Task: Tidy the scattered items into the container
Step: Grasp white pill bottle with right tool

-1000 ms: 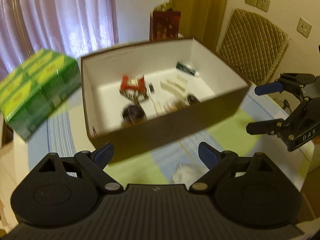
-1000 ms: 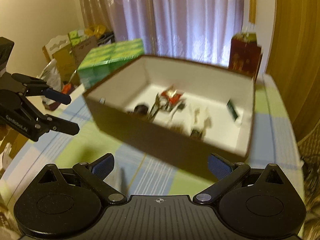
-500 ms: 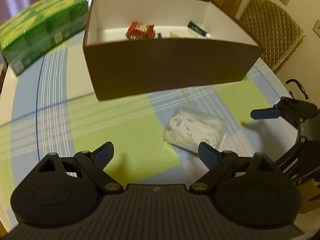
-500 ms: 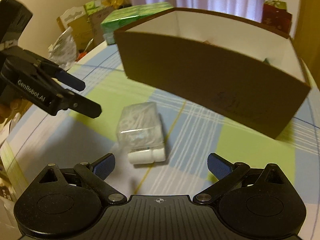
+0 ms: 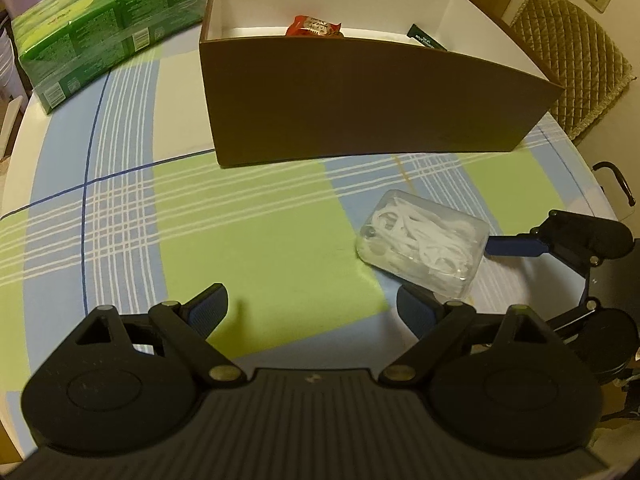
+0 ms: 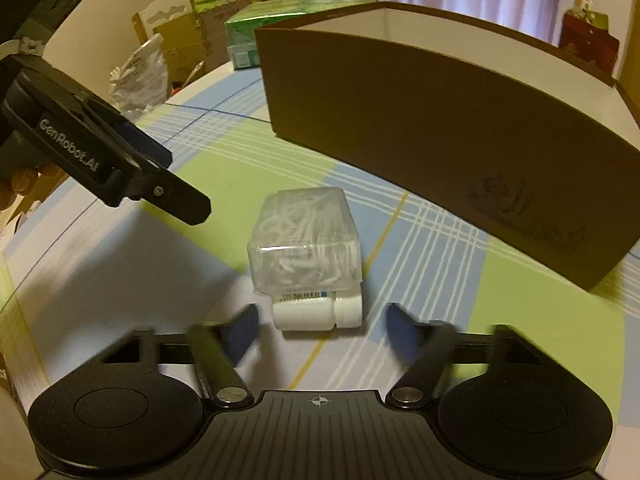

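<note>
One clear plastic case (image 6: 306, 248) packed with white pieces lies on the checked tablecloth (image 5: 260, 248) directly ahead of the right gripper (image 6: 322, 330), centred on the gap between its two blue-padded fingers (image 6: 402, 334), which stand wide apart and hold nothing; the near end of the case, a white base with a barcode strip, sits just short of the fingertips without touching either one. Seen from the left gripper (image 5: 310, 308), the same case (image 5: 424, 248) lies ahead and to the right, just beyond its right fingertip, and this gripper's two fingers are likewise spread wide and empty. One brown cardboard box (image 5: 360, 100) with a white interior stands farther ahead of both grippers, well beyond the case and apart from it. Over its near wall two items can be counted inside: one red wrapper (image 5: 314, 26) and one dark green packet (image 5: 426, 38); whatever else lies on the floor of the box is hidden by that wall. One green shrink-wrapped pack (image 5: 100, 24) sits far ahead to the left of the left gripper, beside the box.
</note>
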